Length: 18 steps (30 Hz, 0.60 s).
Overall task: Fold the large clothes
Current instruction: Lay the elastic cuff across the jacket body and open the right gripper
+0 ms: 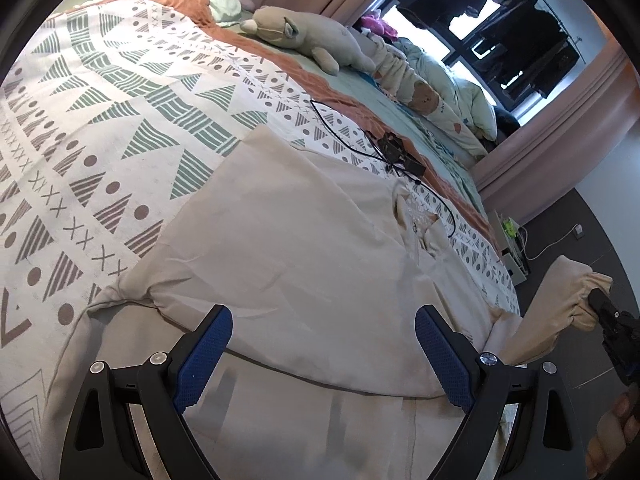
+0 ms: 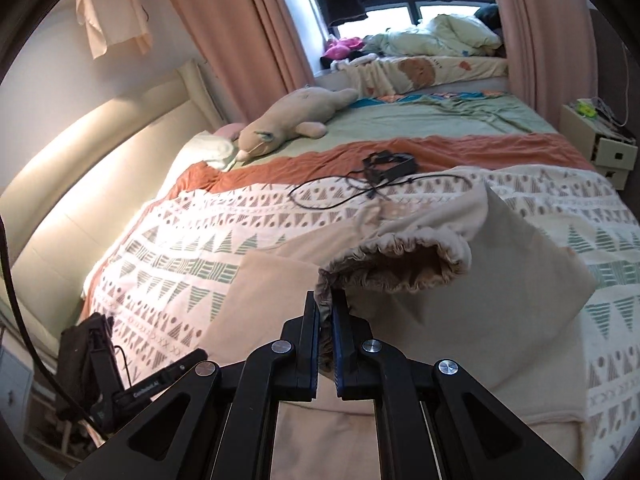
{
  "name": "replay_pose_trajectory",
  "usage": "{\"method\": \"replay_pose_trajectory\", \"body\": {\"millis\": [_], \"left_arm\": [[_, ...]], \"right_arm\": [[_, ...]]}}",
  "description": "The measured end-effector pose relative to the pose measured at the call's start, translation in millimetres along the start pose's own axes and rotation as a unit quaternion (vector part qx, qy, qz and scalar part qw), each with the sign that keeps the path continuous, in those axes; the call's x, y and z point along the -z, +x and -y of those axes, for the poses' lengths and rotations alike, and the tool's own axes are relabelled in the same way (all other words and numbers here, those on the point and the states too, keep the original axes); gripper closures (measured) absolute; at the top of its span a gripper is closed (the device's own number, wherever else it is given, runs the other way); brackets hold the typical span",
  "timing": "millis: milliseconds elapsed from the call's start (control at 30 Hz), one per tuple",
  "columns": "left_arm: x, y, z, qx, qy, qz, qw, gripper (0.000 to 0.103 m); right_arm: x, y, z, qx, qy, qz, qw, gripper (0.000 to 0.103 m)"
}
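Observation:
A large beige garment [image 1: 288, 248] lies spread on the patterned bedspread [image 1: 100, 128], one part folded over. My left gripper [image 1: 322, 336] hovers open just above its near edge, blue pads [image 1: 204, 356] wide apart with cloth below them. In the right wrist view the same beige garment [image 2: 520, 280] lies ahead. My right gripper [image 2: 326, 300] is shut on the gathered elastic cuff [image 2: 400, 260] of a sleeve, lifted off the bed. That right gripper [image 1: 600, 304] shows at the far right of the left wrist view, holding the cuff [image 1: 576, 292] beyond the bed's edge.
A black device with cables [image 1: 396, 152] lies on the bedspread past the garment, also seen as a black device [image 2: 388, 168]. A plush toy [image 2: 292, 124] and pillows rest near the headboard. A white nightstand [image 2: 600, 148] stands at the far side. A person's hand [image 1: 612, 436] appears at the right.

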<state>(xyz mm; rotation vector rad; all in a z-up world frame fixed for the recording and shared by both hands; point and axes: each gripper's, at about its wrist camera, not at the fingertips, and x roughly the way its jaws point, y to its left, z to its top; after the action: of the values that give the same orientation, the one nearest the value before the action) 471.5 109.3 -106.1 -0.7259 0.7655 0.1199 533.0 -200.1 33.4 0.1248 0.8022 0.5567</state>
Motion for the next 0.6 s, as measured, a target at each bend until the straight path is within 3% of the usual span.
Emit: {"method": "replay_pose_trajectory", "body": {"millis": [133, 167, 233, 333, 600], "left_arm": [[0.5, 2.6, -0.7, -0.005, 0.002, -0.002, 1.0000, 0.010], [0.9, 3.6, 0.1, -0.007, 0.005, -0.003, 1.0000, 0.010], [1.8, 5.0, 1.3, -0.009, 0.008, -0.004, 0.9999, 0.010], [4.7, 9.8, 6.9, -0.009, 0.016, -0.009, 0.9998, 0.010], [12.4, 38.5, 25.9, -0.005, 0.049, -0.038, 0.9981, 0.010]], "right_arm": [[16.2, 24.1, 2.7, -0.052, 0.032, -0.025, 0.998, 0.075], [20.0, 24.9, 3.1, -0.051, 0.029, -0.025, 0.998, 0.064], [27.8, 22.5, 6.2, -0.044, 0.022, -0.024, 0.998, 0.053], [37.5, 17.8, 24.3, -0.029, 0.034, -0.029, 0.999, 0.053], [76.3, -14.1, 118.3, 0.058, 0.083, -0.039, 0.994, 0.053]]}}
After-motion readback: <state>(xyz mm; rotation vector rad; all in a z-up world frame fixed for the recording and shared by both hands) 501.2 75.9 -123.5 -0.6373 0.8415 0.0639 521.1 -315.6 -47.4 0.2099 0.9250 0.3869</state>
